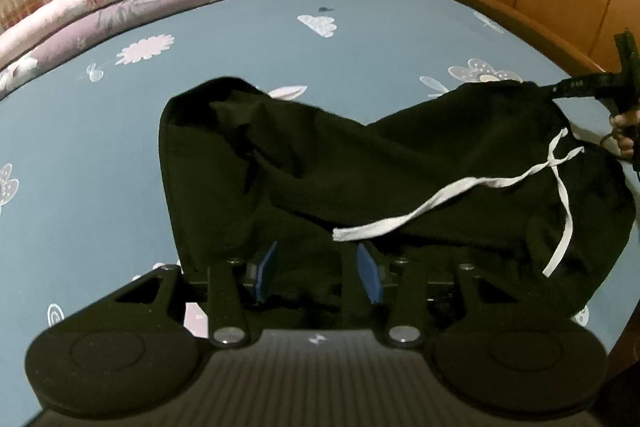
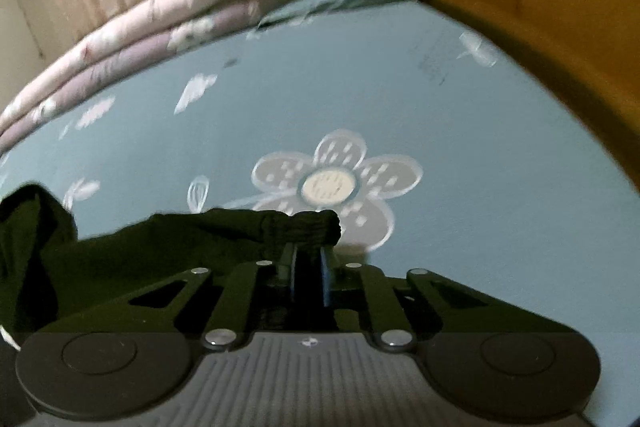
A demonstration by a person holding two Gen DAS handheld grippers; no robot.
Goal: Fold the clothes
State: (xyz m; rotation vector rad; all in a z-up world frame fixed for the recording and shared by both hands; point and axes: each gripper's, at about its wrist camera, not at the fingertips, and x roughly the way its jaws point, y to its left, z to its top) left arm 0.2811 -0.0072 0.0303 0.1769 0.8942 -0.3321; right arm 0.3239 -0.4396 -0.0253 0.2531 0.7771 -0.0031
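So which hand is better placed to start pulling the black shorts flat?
Probably the right: its tongs are shut on the shorts' waistband edge, while the left tongs stand open over the fabric, gripping nothing.

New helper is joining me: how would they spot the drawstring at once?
Look at the blue flowered bedsheet, then the black shorts crumpled on it. The drawstring trails across their right half: the only white strip on the dark cloth.
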